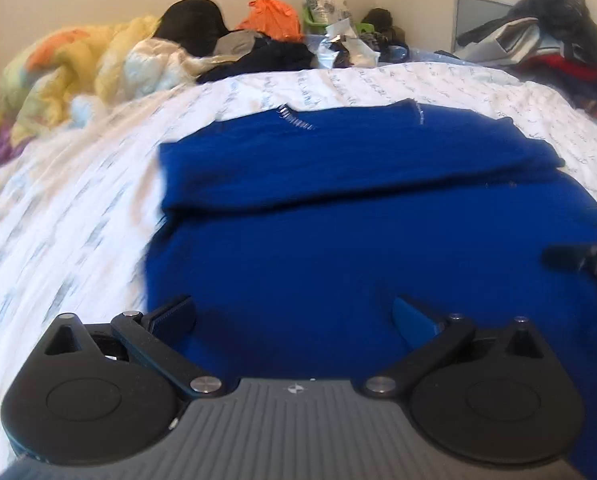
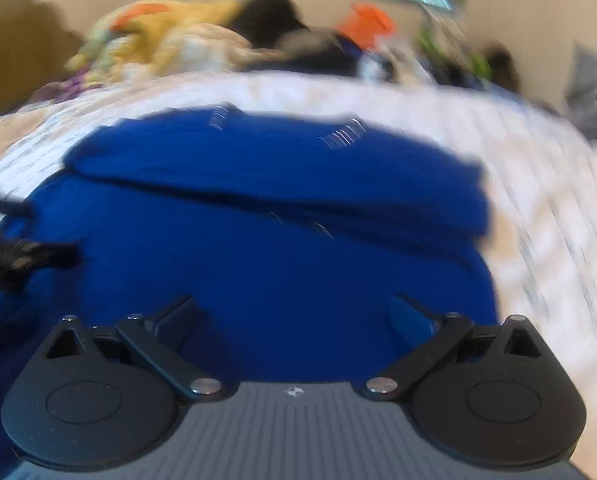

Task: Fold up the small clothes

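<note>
A blue garment [image 1: 358, 216] lies spread on the white printed bedsheet [image 1: 78, 200], with its far part folded over into a band across the top. The left gripper [image 1: 294, 316] hangs low over the garment's near left edge, jaws wide apart with nothing between them. The right gripper [image 2: 294, 316] sits over the garment's near right part, jaws equally wide and holding nothing.

The left wrist view is sharp enough to show white stitching at the garment's far edge and the things beyond the garment: a yellow and orange quilt [image 1: 70, 64], a black cap [image 1: 190, 24], an orange cloth [image 1: 272, 16] and a heap of dark clothes [image 1: 546, 40] to the far right. It also catches the right gripper's dark fingertip at its right border. The right wrist view is blurred throughout; it shows the garment's right edge against the sheet and the left gripper's tip at its left border.

The sheet carries rows of script-like print, too small to read.
</note>
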The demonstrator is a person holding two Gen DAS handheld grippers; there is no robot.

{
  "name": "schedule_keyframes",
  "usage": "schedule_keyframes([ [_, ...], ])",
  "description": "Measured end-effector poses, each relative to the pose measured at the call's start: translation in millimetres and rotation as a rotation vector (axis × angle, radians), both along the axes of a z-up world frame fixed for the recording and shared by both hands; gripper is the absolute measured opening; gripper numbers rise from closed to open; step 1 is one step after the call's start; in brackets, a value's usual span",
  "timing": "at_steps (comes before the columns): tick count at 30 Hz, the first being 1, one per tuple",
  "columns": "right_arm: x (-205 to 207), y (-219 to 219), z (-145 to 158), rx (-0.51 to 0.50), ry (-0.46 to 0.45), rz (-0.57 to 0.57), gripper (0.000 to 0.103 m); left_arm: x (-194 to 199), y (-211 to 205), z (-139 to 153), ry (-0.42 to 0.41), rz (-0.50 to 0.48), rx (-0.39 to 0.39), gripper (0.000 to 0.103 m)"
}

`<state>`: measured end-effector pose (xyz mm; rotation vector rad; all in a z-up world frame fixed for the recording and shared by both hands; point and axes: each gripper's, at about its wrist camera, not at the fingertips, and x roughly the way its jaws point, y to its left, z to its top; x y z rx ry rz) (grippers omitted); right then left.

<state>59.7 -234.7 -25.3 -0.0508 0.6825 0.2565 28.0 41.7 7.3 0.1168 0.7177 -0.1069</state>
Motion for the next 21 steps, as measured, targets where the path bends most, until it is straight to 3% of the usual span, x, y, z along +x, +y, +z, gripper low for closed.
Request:
schedule_keyframes([
  [3,-28,-2,10,-0.001,0.004,-0.066,0.103,-24,5,6,0.030,0.014,-0.051,0.103],
  [5,-46,10,14,0.043,-0.010,0.031,0.103,-38,-5,9,0.030,-0.021,-0.075,0.103],
  [7,-62,32,8,0.008,-0.011,0.121,0.103,-50,-17,7,0.039,-0.082,-0.080,0.103],
  [8,-67,41,-1,-0.033,0.005,0.162,0.103,-57,-22,2,0.048,-0.095,-0.047,0.103],
  [9,-77,41,-6,-0.040,-0.045,0.172,0.103,-69,-26,0,0.007,-0.091,-0.006,0.103],
  [15,-101,16,8,0.005,0.057,0.028,0.103,-111,-23,2,0.065,-0.037,-0.043,0.103],
  [17,-113,20,11,0.049,0.060,0.085,0.103,-117,-34,1,0.056,-0.031,-0.022,0.101],
  [18,-117,27,7,0.039,0.068,0.122,0.103,-121,-36,1,0.044,-0.025,-0.006,0.103],
  [20,-129,35,-2,-0.050,-0.002,0.167,0.103,-123,-26,3,0.076,-0.035,-0.028,0.103],
  [21,-132,26,-3,-0.027,-0.002,0.189,0.103,-124,-18,5,0.094,-0.036,-0.035,0.103],
])
